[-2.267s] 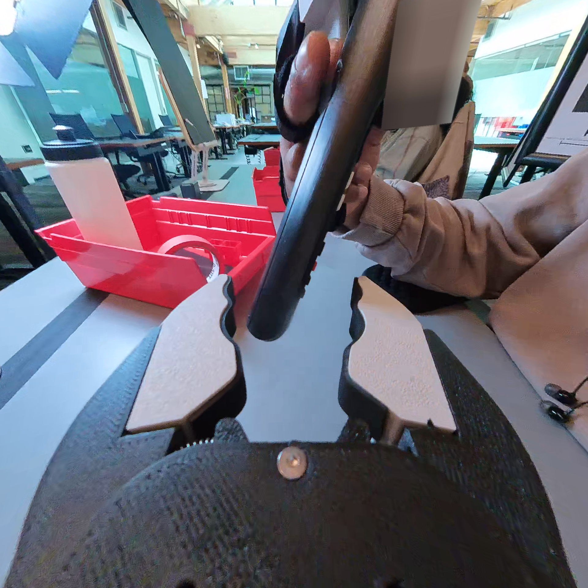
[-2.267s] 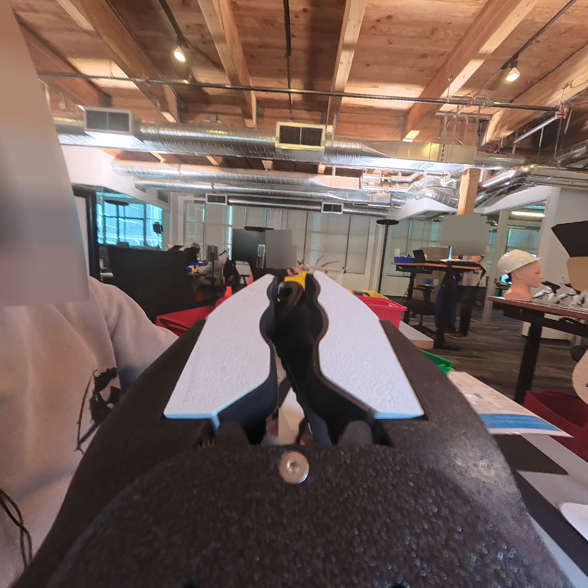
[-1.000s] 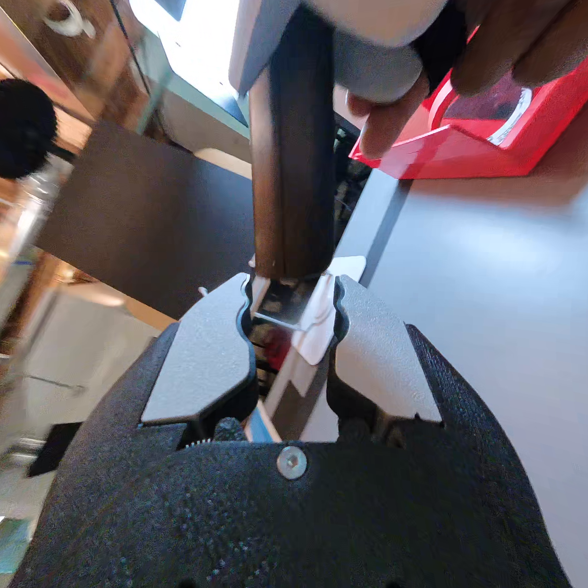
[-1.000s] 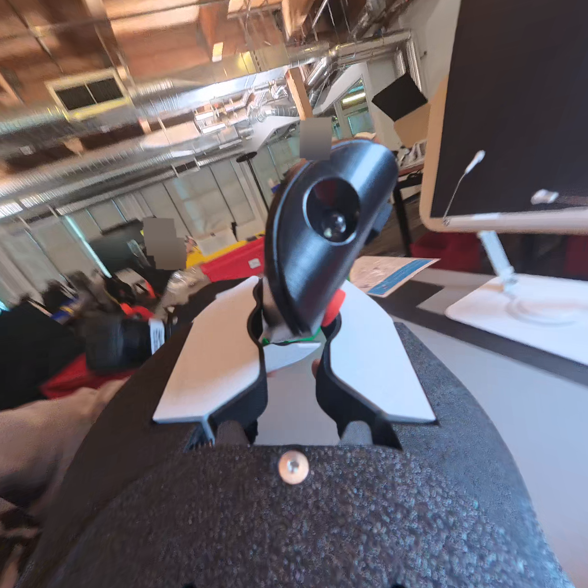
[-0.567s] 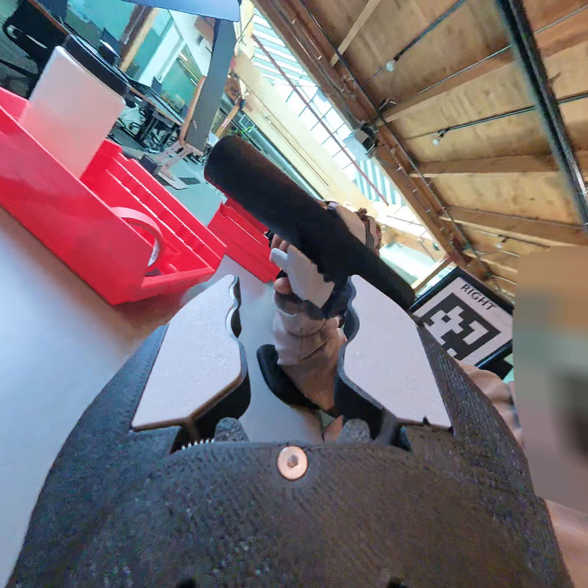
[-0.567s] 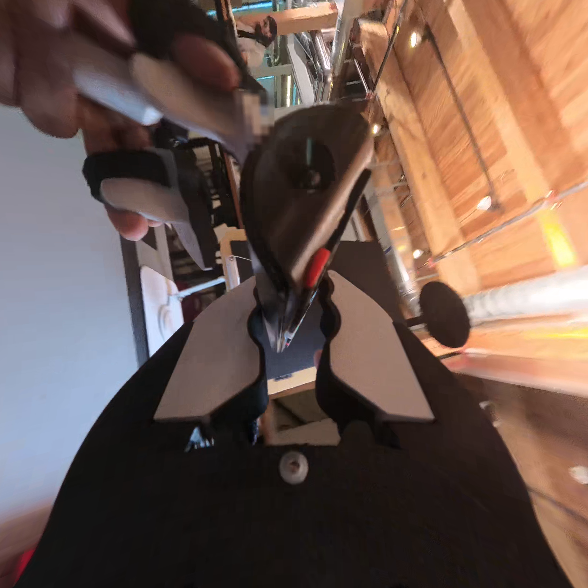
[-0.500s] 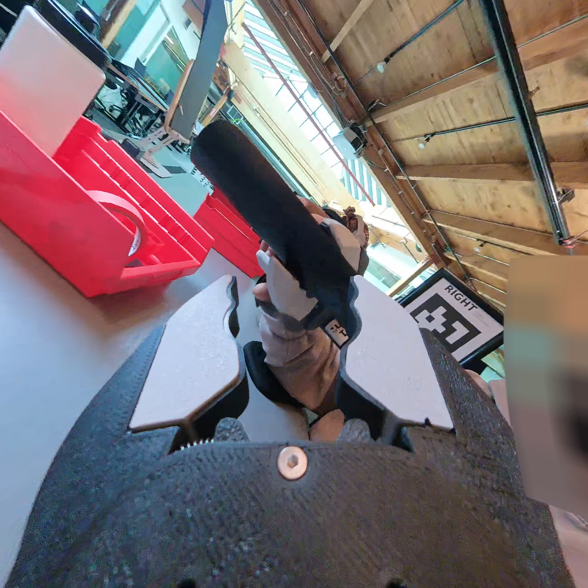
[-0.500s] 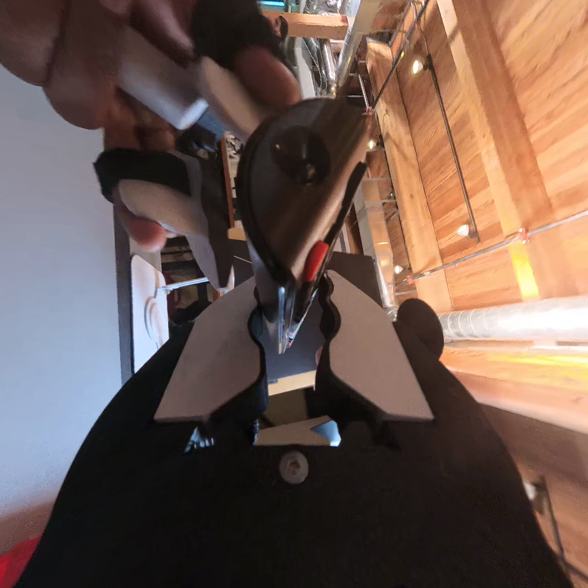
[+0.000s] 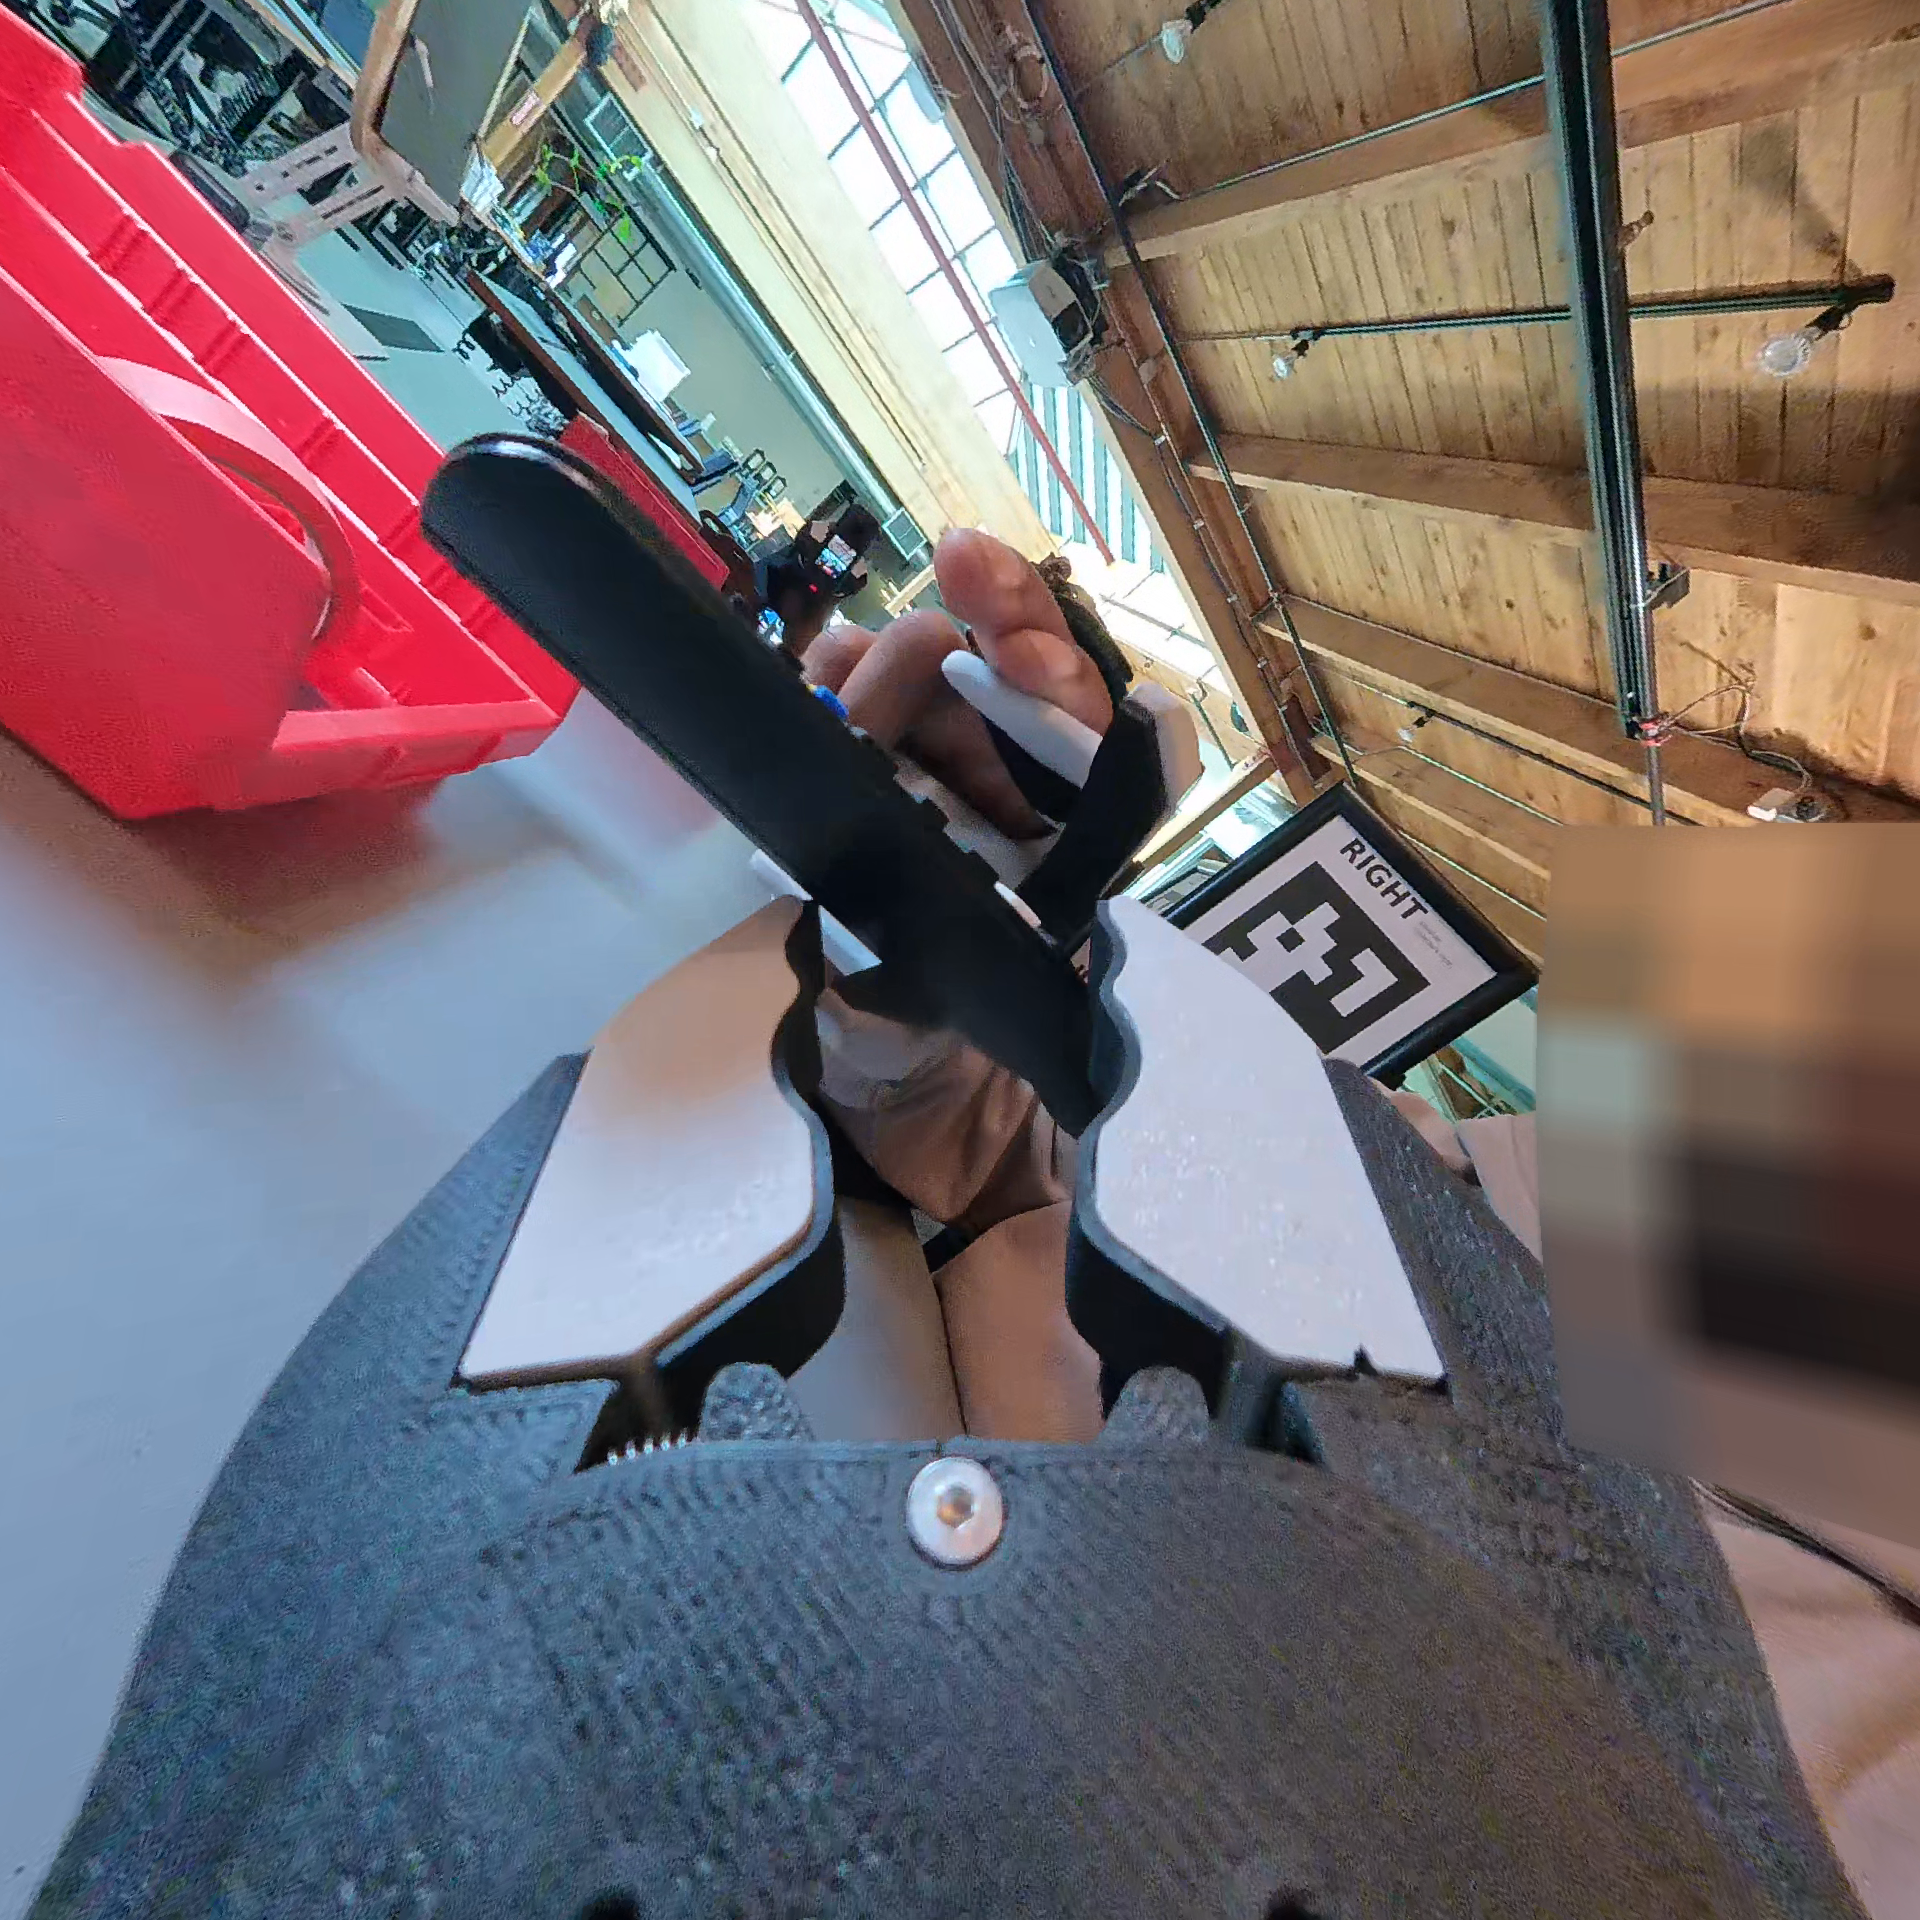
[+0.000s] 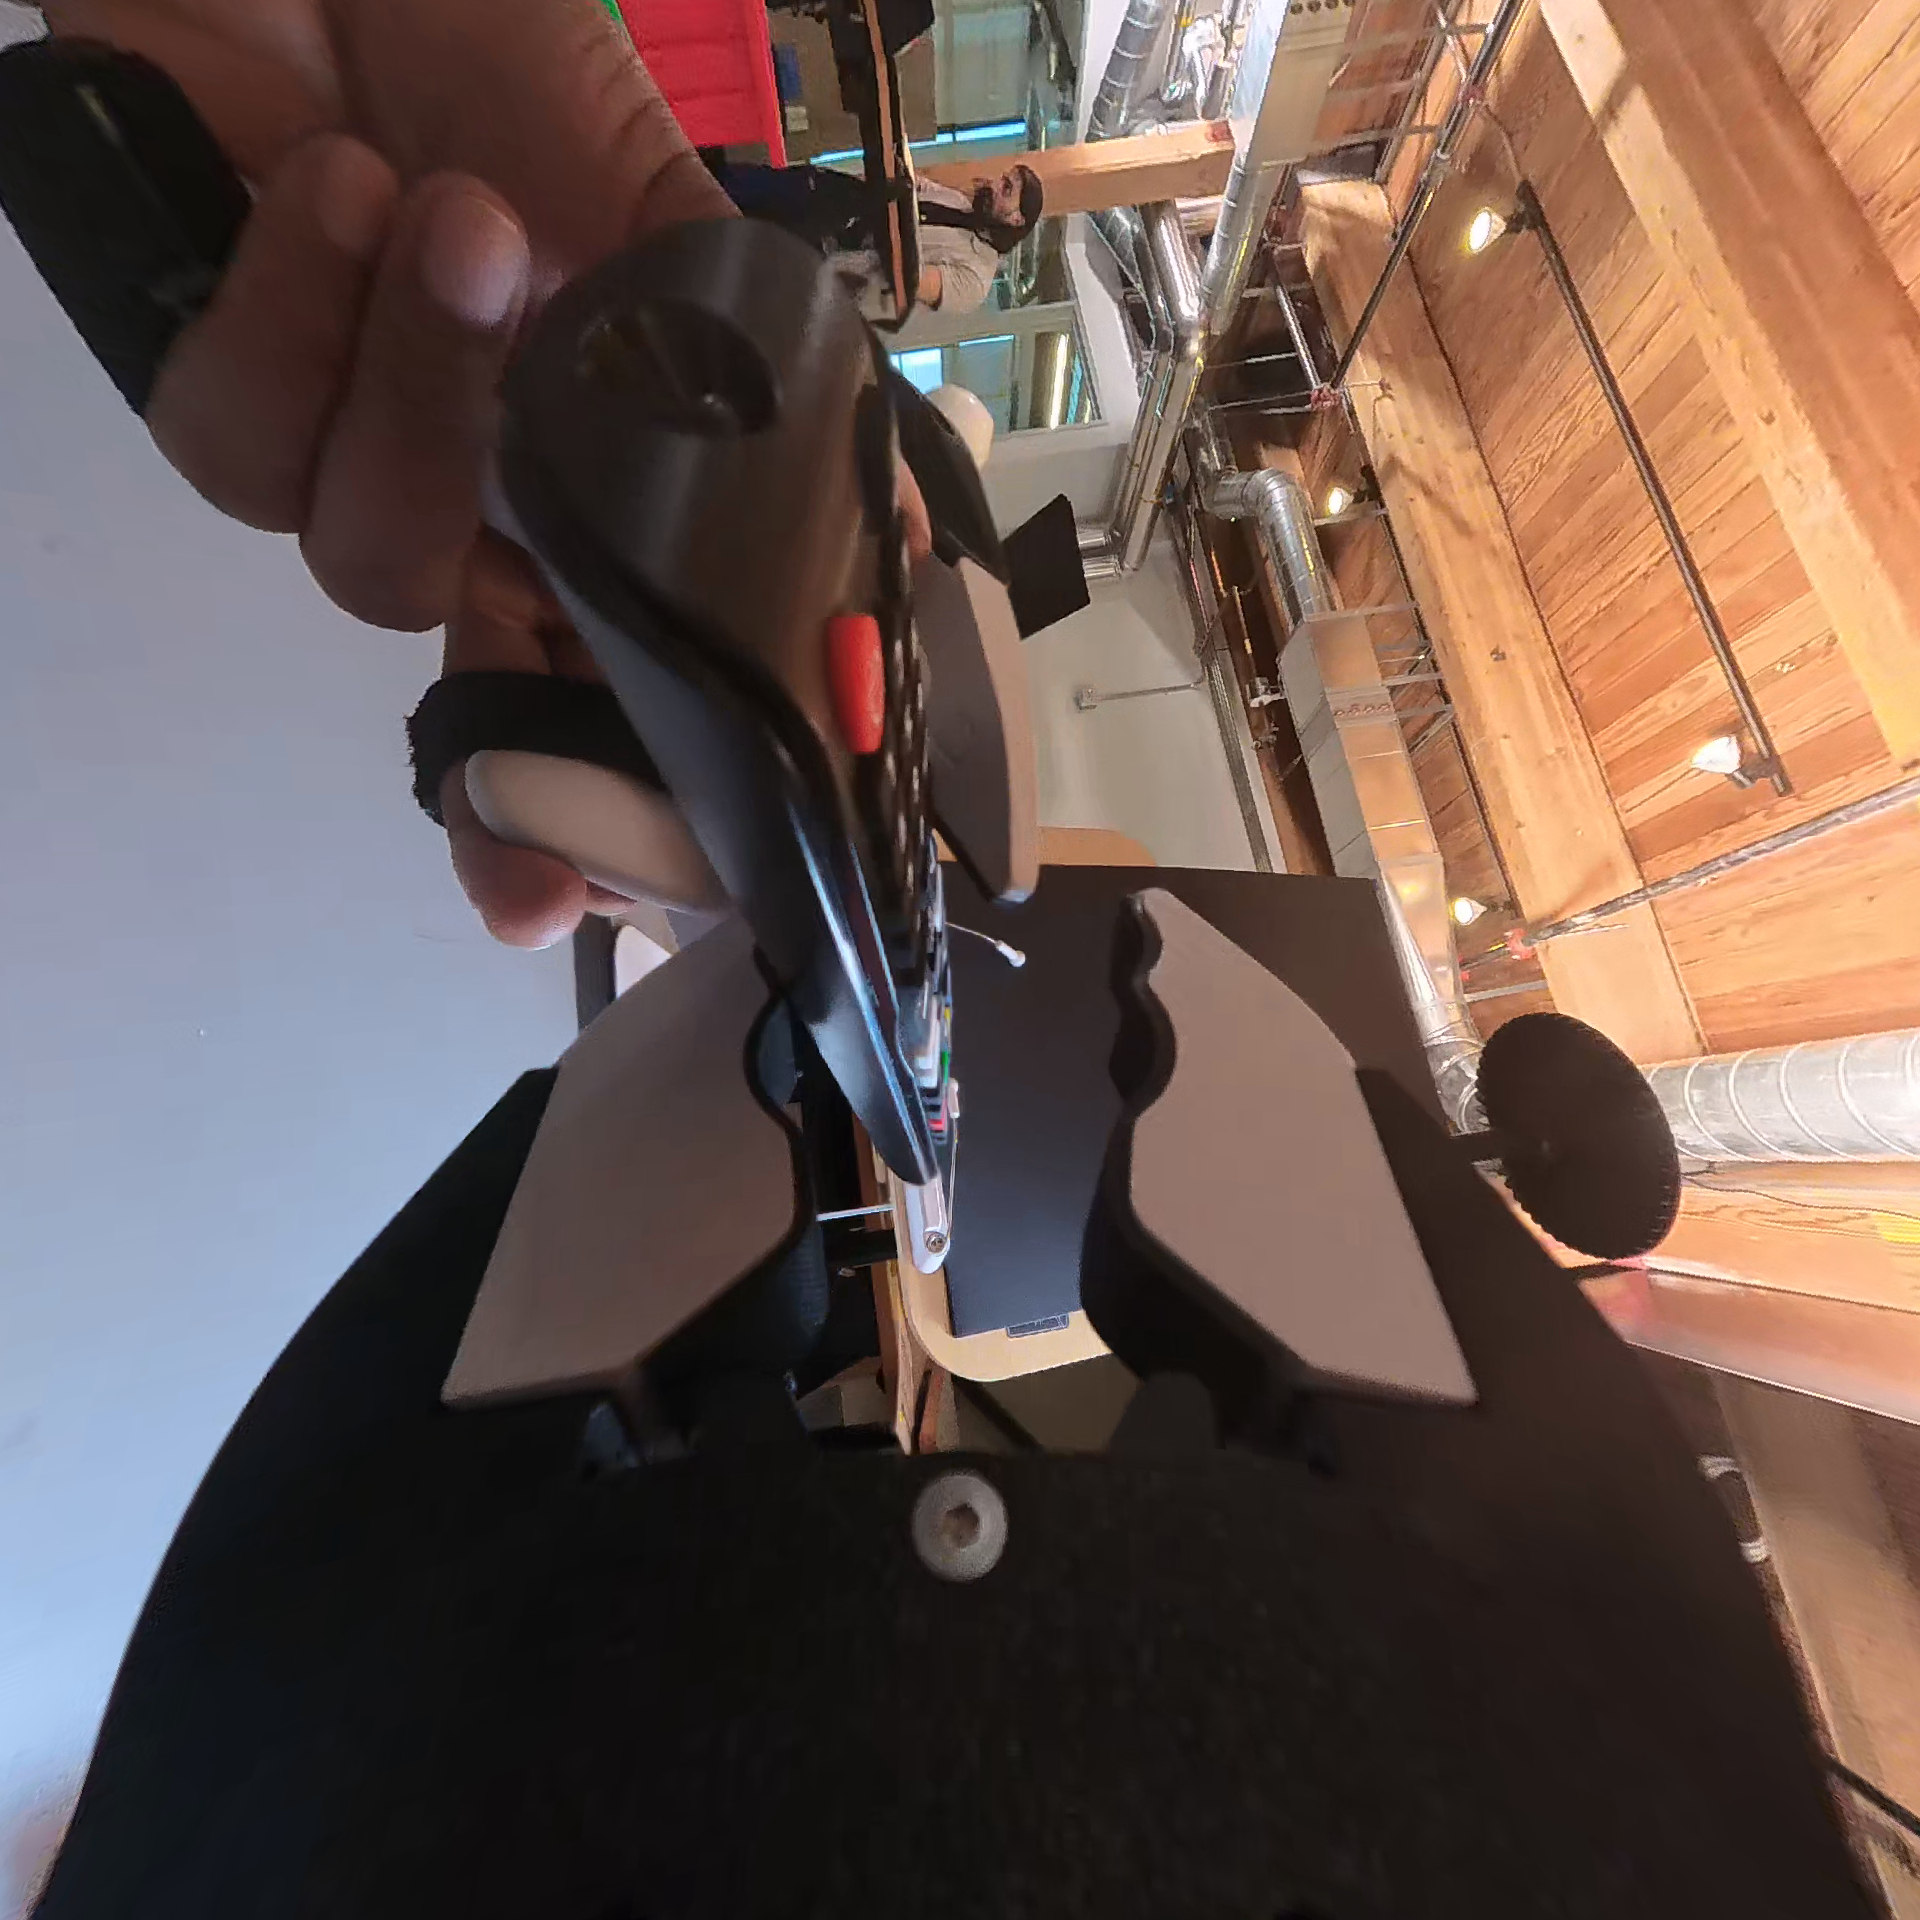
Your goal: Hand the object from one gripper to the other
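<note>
The object is a long black remote control (image 9: 727,717) with a red button (image 10: 857,681). In the left wrist view my left gripper (image 9: 951,914) is shut on its near end, which lies slantwise between the two pads, while its far end points up and left. In the right wrist view my right gripper (image 10: 945,925) is open. The remote (image 10: 727,499) hangs between its fingers and touches only the left pad (image 10: 644,1164). One finger of the left gripper (image 10: 977,727) presses on the remote's button side. A hand (image 10: 395,343) holds that gripper just behind it.
A red bin (image 9: 156,644) with a roll of tape (image 9: 312,520) stands on the grey table (image 9: 208,1091) at the left. A framed black-and-white marker board (image 9: 1340,935) stands behind the right hand (image 9: 987,644). A black foam ball (image 10: 1569,1132) sticks out at right.
The right gripper, shut on the remote before, has opened its jaws. The left gripper's jaws have closed on the remote's other end. Both views have swung round as the grippers turned.
</note>
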Demonstrator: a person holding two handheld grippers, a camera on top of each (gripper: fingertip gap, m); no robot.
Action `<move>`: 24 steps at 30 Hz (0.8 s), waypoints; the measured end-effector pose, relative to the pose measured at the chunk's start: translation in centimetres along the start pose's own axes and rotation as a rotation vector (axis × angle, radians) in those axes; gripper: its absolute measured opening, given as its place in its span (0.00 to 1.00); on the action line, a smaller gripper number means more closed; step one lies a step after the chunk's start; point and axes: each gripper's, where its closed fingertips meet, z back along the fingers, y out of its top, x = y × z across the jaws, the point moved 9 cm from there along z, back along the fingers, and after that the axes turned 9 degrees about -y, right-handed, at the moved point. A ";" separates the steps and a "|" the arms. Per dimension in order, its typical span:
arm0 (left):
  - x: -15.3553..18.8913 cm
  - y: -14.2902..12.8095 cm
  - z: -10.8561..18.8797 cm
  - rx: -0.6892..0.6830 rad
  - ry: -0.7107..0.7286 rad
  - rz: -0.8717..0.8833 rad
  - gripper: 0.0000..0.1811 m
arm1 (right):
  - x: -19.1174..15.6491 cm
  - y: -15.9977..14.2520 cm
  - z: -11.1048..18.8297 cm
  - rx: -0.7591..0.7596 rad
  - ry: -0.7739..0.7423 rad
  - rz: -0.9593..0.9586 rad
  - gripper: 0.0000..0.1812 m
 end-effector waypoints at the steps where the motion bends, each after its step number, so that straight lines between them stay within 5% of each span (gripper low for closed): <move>1: 0.0 0.0 0.0 -0.003 0.002 -0.005 0.27 | 0.2 0.0 0.0 -0.003 0.004 -0.001 0.34; 8: 0.9 1.3 1.6 0.124 -0.017 -0.075 0.13 | 1.7 -0.5 0.4 -0.044 0.011 -0.013 0.34; 13: 2.2 2.6 3.5 0.203 0.062 -0.203 0.13 | 2.8 -2.1 0.5 -0.114 0.010 -0.178 0.29; 17: 4.8 3.7 4.4 0.188 0.194 -0.452 0.13 | 3.8 -4.3 0.4 -0.218 0.250 -0.704 0.31; 20: 7.0 3.9 4.1 0.127 0.294 -0.680 0.13 | 4.1 -3.8 0.4 -0.109 0.535 -1.165 0.33; 24: 9.1 3.0 2.0 0.054 0.240 -0.860 0.13 | 3.2 -1.9 -0.2 -0.028 0.603 -1.239 0.36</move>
